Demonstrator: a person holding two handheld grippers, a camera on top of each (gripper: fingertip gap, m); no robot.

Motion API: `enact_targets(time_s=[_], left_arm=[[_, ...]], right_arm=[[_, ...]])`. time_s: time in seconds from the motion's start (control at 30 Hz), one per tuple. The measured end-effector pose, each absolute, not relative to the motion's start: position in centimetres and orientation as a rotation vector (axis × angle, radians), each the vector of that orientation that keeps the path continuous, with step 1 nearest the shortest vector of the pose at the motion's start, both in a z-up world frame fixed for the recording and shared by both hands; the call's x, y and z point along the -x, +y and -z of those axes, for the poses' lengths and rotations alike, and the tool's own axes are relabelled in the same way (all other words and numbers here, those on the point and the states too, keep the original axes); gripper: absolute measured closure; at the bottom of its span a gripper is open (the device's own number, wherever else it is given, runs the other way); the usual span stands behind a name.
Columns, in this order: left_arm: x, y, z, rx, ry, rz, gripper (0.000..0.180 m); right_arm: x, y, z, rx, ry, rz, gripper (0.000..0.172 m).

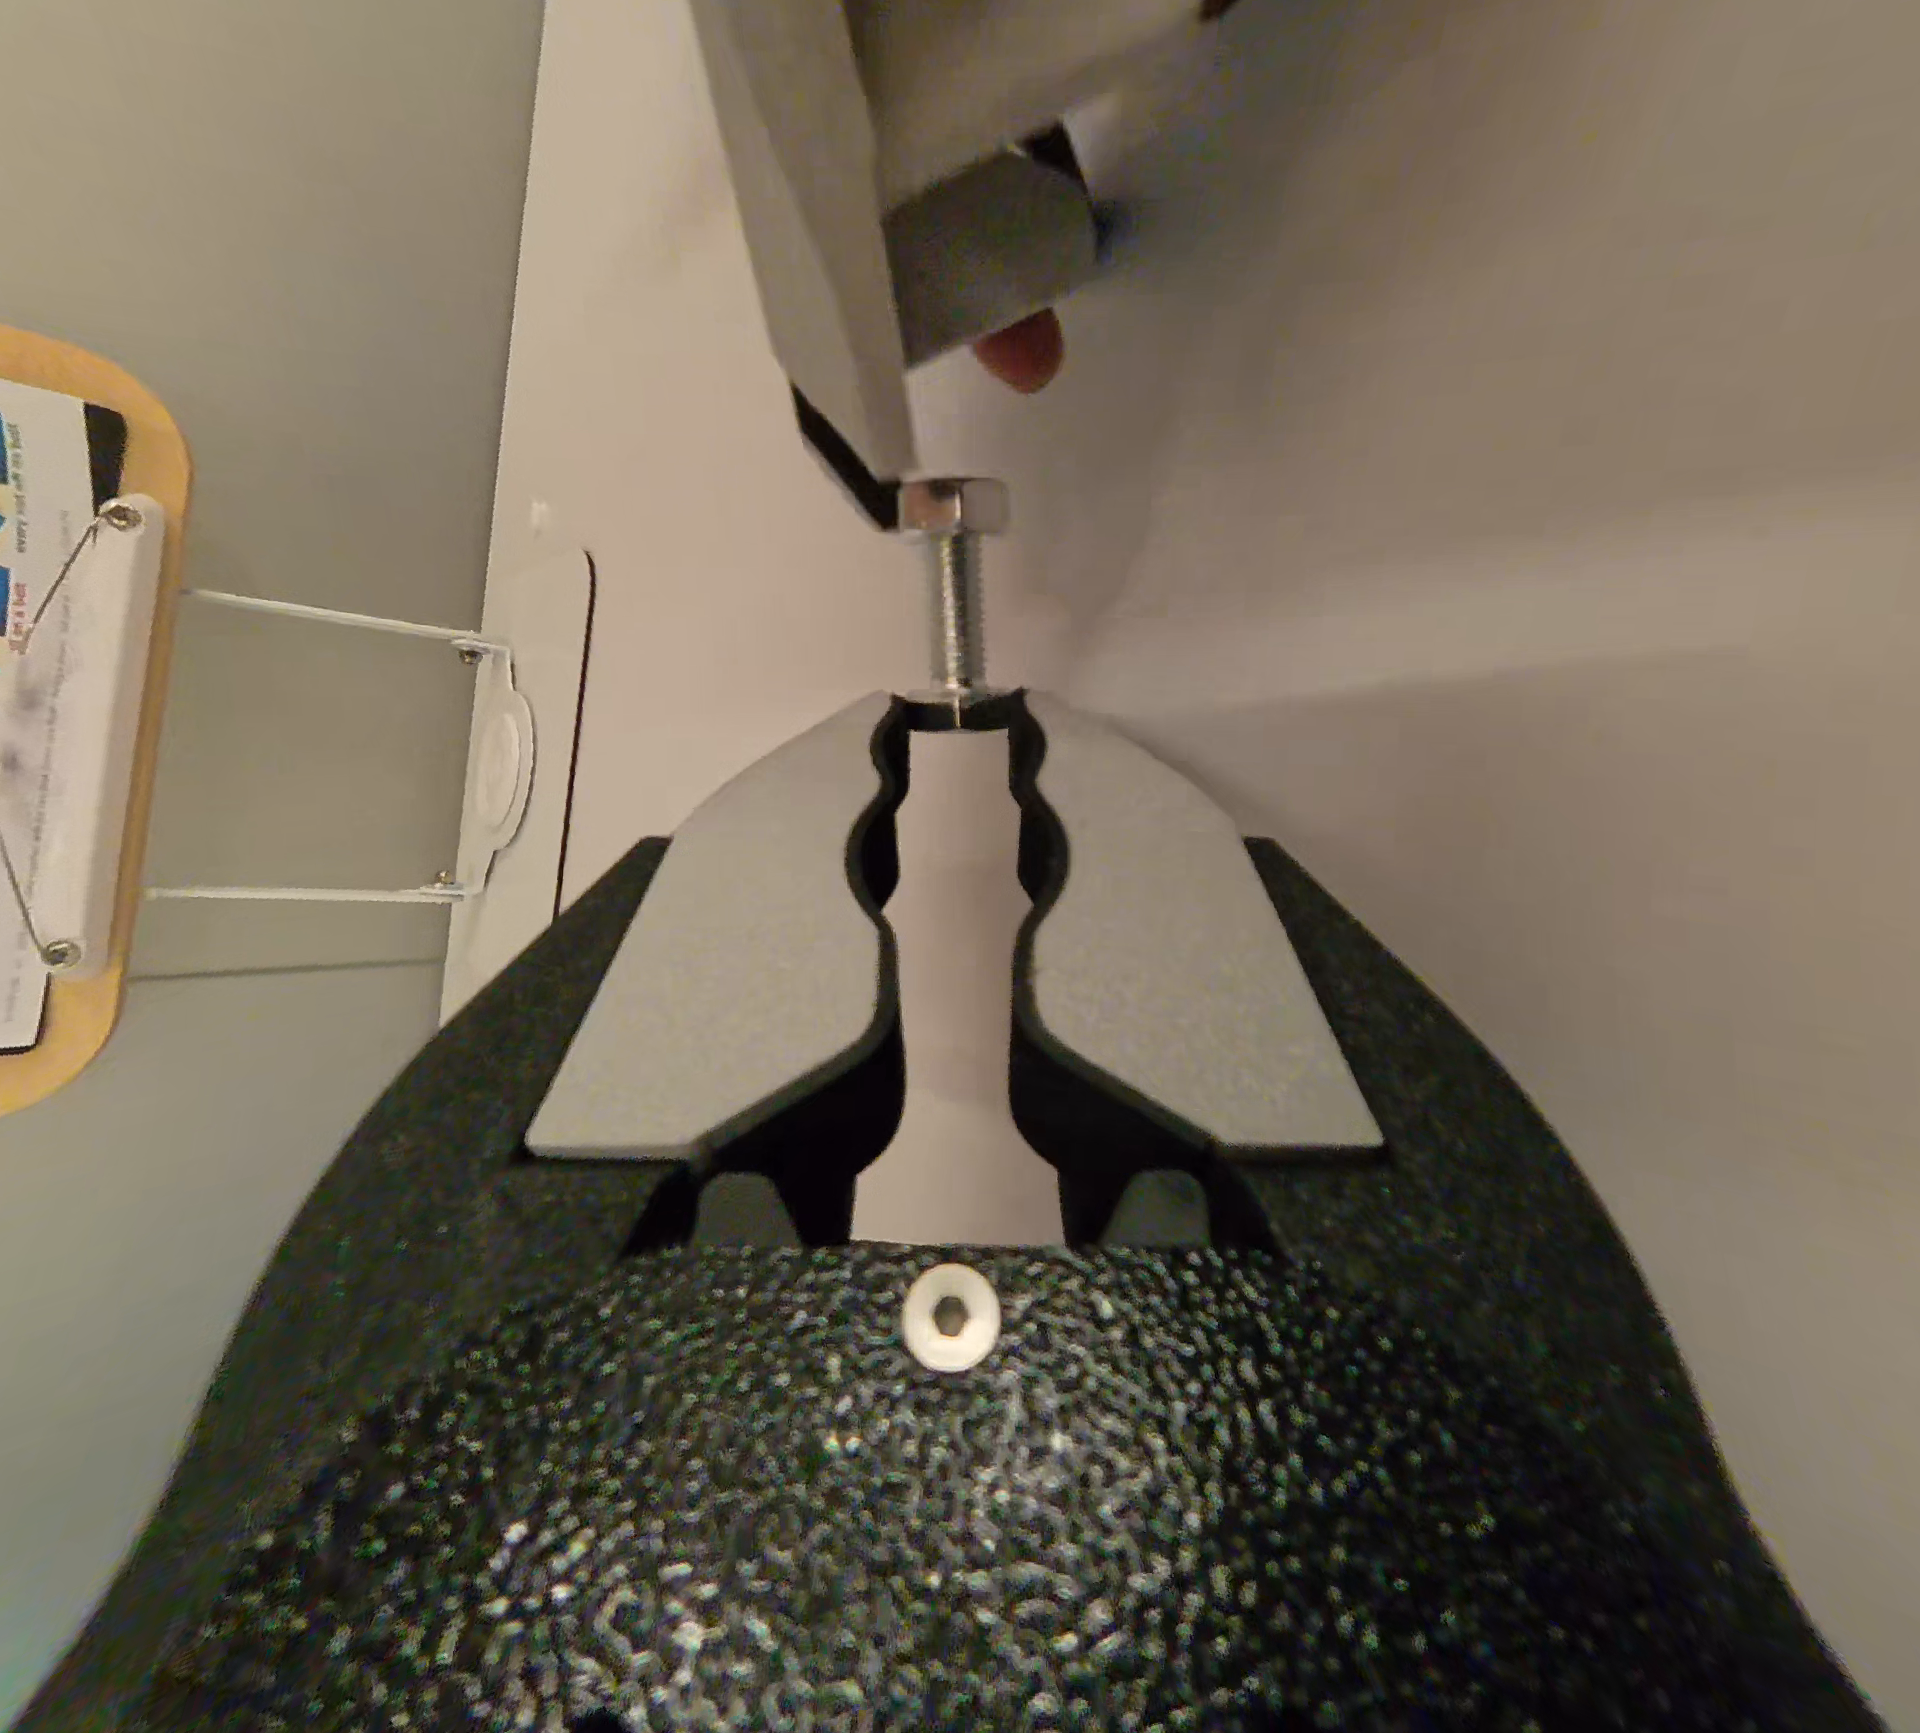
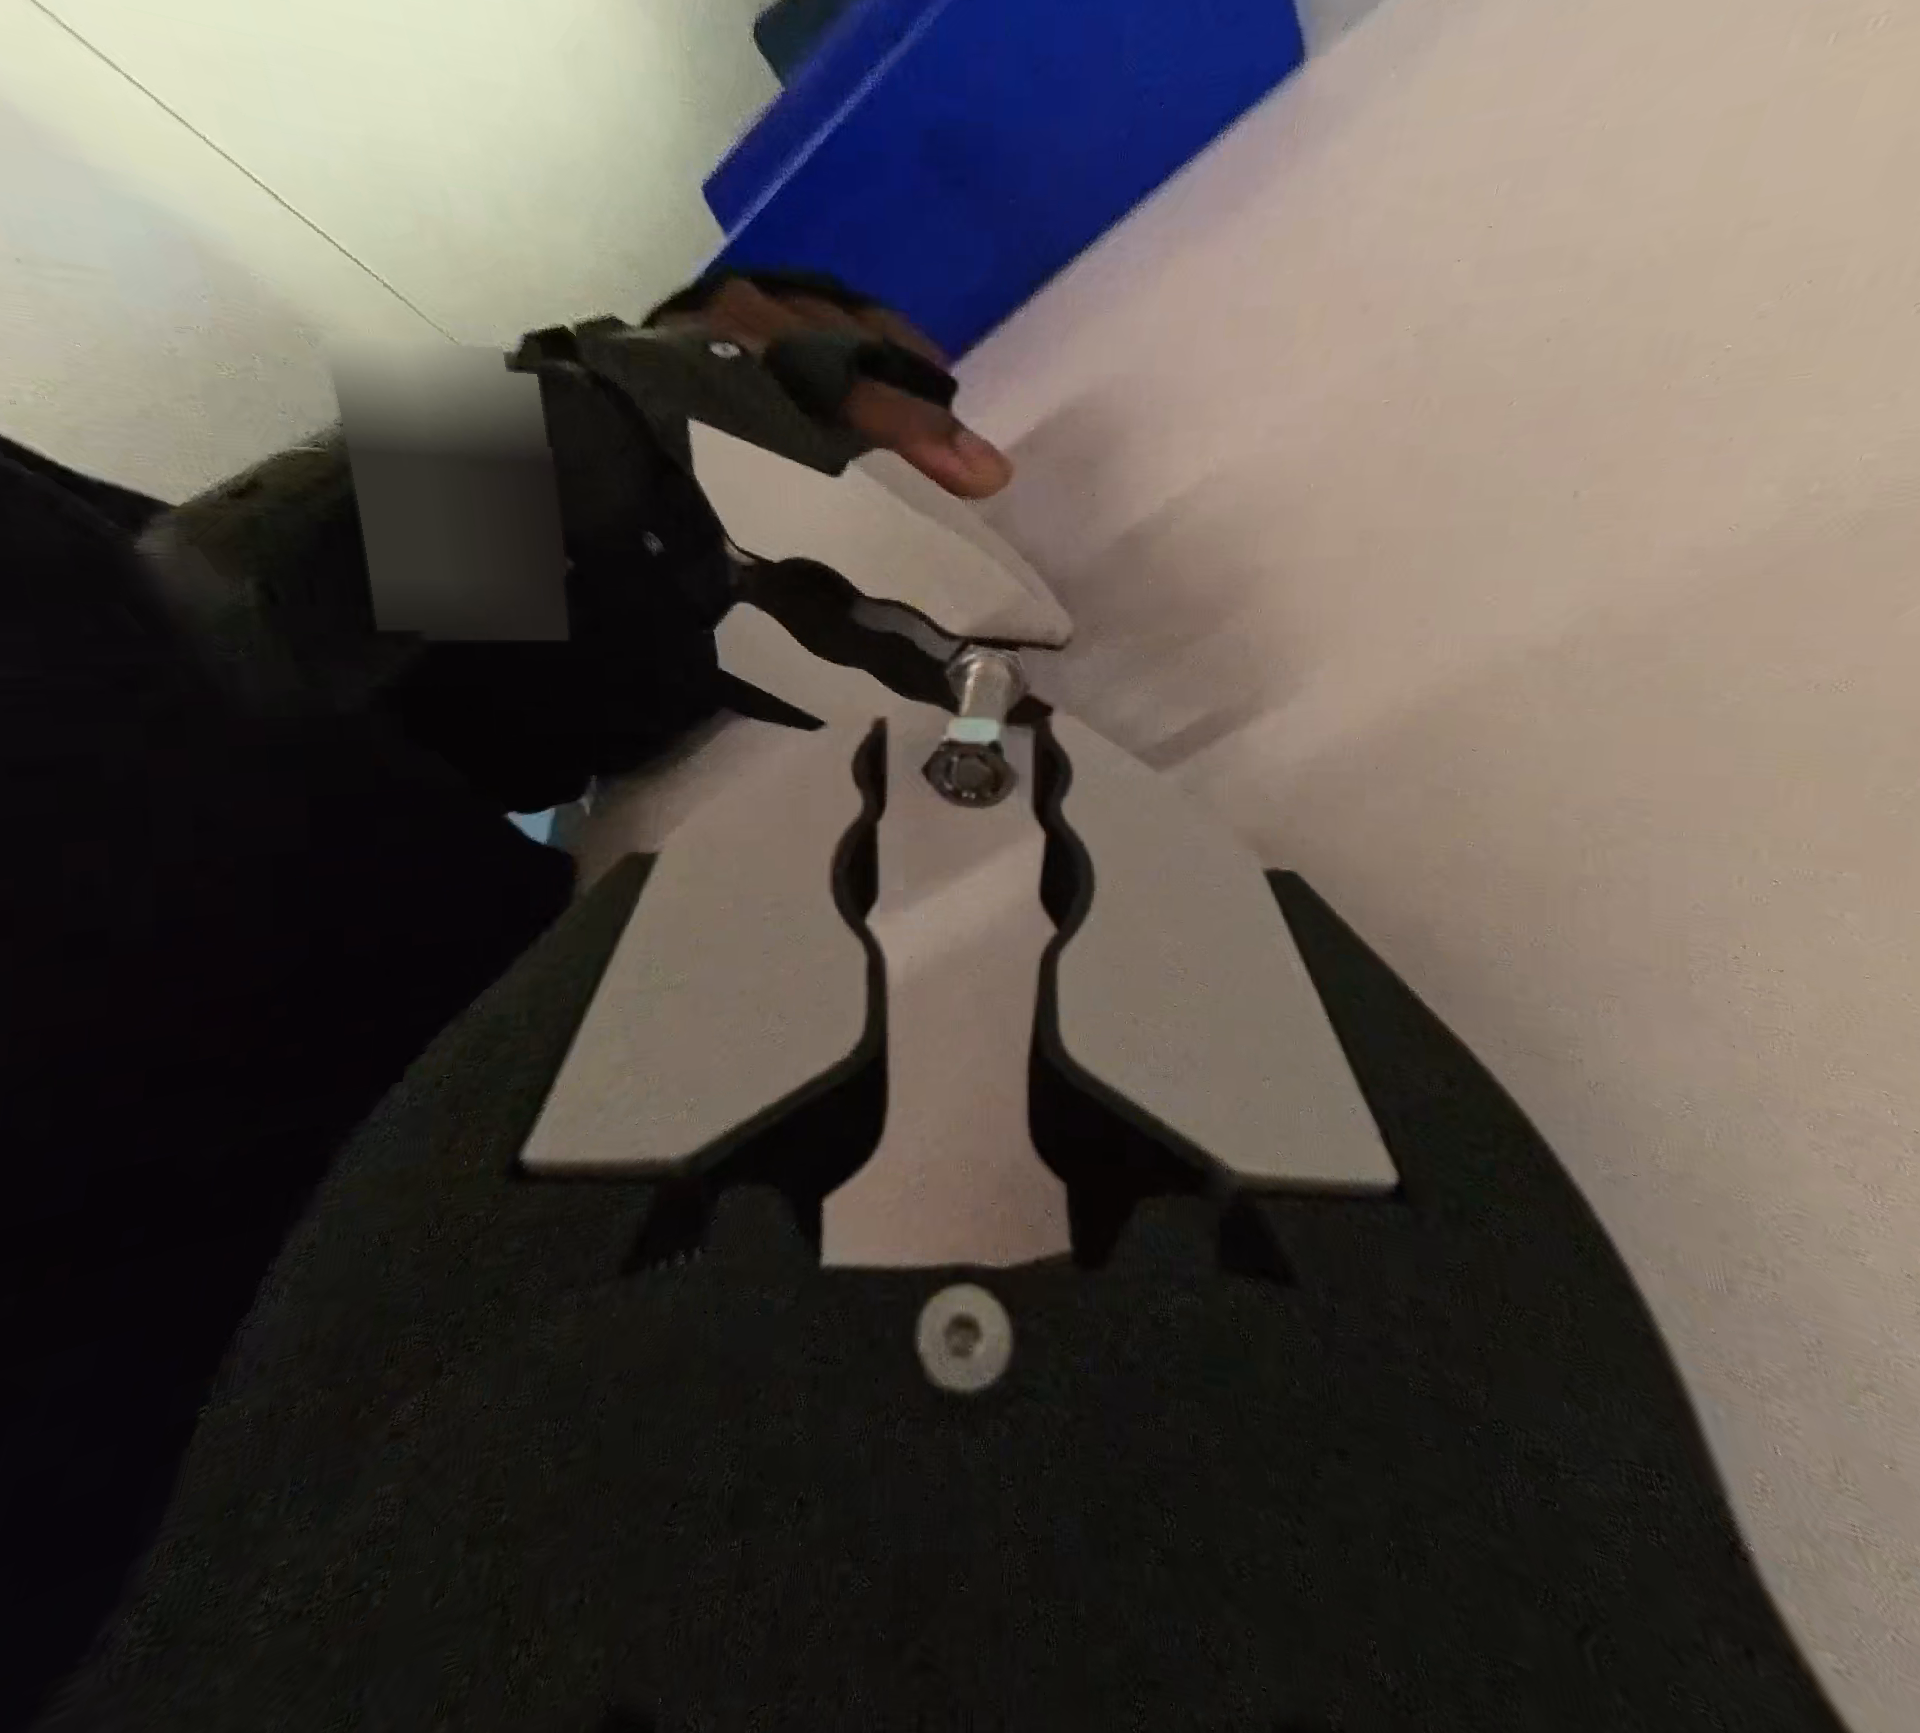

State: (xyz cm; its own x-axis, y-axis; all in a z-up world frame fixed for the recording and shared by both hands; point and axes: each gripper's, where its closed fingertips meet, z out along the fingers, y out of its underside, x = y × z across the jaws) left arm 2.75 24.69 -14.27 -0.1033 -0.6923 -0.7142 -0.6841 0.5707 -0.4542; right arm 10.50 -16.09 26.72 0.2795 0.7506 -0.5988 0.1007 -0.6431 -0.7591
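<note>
A pale counter (image 2: 1558, 540) fills most of both views. A large blue box (image 2: 1018, 125) stands at its far side in the right wrist view, and a rounded light wooden board (image 1: 156, 748) carrying a printed sheet and a white wire bracket shows at the edge of the left wrist view. Above the counter the two grippers meet nose to nose. The left gripper (image 1: 956, 715) is closed on the flat hexagonal head of a shiny threaded steel bolt (image 1: 956, 613), so the bolt juts straight out from its tips, off the counter, towards the other gripper. The right gripper (image 2: 961, 753) is parted around the small silver hex nut (image 2: 971, 769) on the bolt's far end. A gap shows between the nut and one finger (image 2: 868, 779), so the nut stands between the jaws rather than being clamped. From the left wrist view one right fingertip lies against the nut's side. A person's fingertip (image 2: 966, 468) rests along the left gripper's body. The main risk, as I judge it, is the shallow hold: only the thin head is pinched, so a sideways push from the right fingers could tilt the bolt or pop it loose onto the counter. Jaws closing off-centre could also skid across the nut's corners instead of seating on its flats.
</note>
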Motion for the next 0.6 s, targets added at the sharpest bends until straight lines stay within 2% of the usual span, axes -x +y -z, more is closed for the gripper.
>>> enact_targets(time_s=[0.03, 0.13, 0.3, 0.33, 0.43, 0.5, 0.6], left_arm=[[-2.6, 24.9, 14.3, 1.138, 1.808, -0.001, 0.163], [-2.3, 25.4, 14.3, 1.17, 1.794, 0.001, 0.163], [-2.2, 25.1, 14.6, 1.179, 1.817, 0.014, 0.163], [-2.3, 24.9, 14.7, 1.175, 1.822, 0.027, 0.163], [-2.7, 24.3, 14.9, 1.155, 1.846, 0.047, 0.163], [-2.8, 24.3, 14.9, 1.136, 1.851, 0.021, 0.163], [-2.8, 24.3, 14.7, 1.099, 1.853, -0.008, 0.163]], right_arm=[[-10.7, -15.8, -27.1, 1.898, -0.796, -1.329, 0.137], [-11.1, -15.2, -27.4, 1.708, -1.013, -0.901, 0.128], [-10.4, -16.3, -26.2, 1.344, -1.401, -0.259, 0.128], [-10.0, -16.7, -25.7, 1.329, -1.438, -0.235, 0.134], [-9.7, -16.9, -24.8, 1.409, -1.443, -0.284, 0.154], [-9.8, -17.1, -24.7, 1.589, -1.365, -0.472, 0.155], [-9.7, -17.5, -24.8, 1.984, -1.003, -1.021, 0.155]])
